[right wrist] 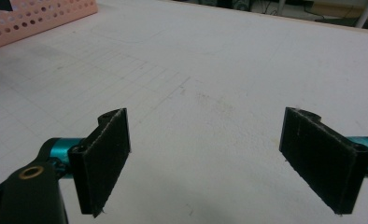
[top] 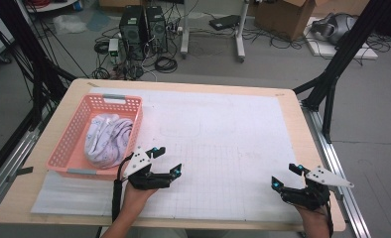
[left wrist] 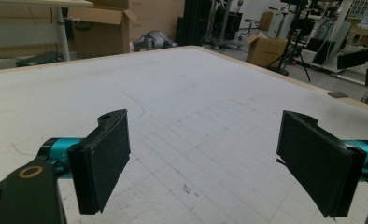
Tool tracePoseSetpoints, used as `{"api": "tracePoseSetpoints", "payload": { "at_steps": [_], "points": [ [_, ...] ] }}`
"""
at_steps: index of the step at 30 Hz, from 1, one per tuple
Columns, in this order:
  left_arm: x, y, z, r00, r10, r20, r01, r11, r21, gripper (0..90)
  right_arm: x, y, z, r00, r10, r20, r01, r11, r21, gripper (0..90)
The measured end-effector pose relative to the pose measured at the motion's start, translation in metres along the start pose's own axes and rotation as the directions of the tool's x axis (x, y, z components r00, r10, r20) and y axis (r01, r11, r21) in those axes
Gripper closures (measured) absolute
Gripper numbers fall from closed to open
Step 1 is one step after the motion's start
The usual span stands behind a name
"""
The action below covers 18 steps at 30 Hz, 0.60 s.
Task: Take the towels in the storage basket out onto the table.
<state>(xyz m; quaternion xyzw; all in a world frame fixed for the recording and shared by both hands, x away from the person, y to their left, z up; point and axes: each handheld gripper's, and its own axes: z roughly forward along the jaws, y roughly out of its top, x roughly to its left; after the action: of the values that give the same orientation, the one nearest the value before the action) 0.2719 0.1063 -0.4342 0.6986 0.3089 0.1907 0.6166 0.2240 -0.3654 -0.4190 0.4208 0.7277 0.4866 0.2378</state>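
left claw (top: 164, 159): lower left of centre, jaws spread, nothing between them | right claw (top: 286, 175): lower right, jaws spread, nothing between them | basket (top: 74, 130): pink, left side of tabletop (top: 223, 139), just beside left claw | cloth (top: 106, 139): white, bundled inside basket

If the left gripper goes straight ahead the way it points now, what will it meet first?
Probably nothing on the table. The left gripper, jaws open and empty, points over the bare white mat toward the far right edge. The pink basket lies to its left, off this line. Depth beyond the edge is unclear.
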Motion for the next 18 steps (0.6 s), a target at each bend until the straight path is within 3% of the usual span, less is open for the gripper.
{"api": "tracePoseSetpoints", "payload": {
  "at_steps": [9,14,18],
  "points": [
    [-0.0015,0.0003,0.0003,0.9999,-0.011,0.008,0.011,0.9999,-0.006,17.7,-0.0006,0.0003,0.0019,1.0,0.002,-0.004,-0.002,1.0,0.006,15.1],
    [-0.0025,-0.0006,0.0,0.9998,-0.014,0.014,0.014,0.9999,0.005,17.0,-0.0023,0.0011,0.0075,0.9987,0.044,-0.027,-0.044,0.999,0.006,15.7],
    [-0.0031,0.0003,-0.0004,0.9999,-0.011,0.009,0.011,0.9999,0.001,17.0,-0.0032,0.0005,0.0096,0.9987,0.041,-0.031,-0.04,0.999,0.018,15.6]
  ]
}}
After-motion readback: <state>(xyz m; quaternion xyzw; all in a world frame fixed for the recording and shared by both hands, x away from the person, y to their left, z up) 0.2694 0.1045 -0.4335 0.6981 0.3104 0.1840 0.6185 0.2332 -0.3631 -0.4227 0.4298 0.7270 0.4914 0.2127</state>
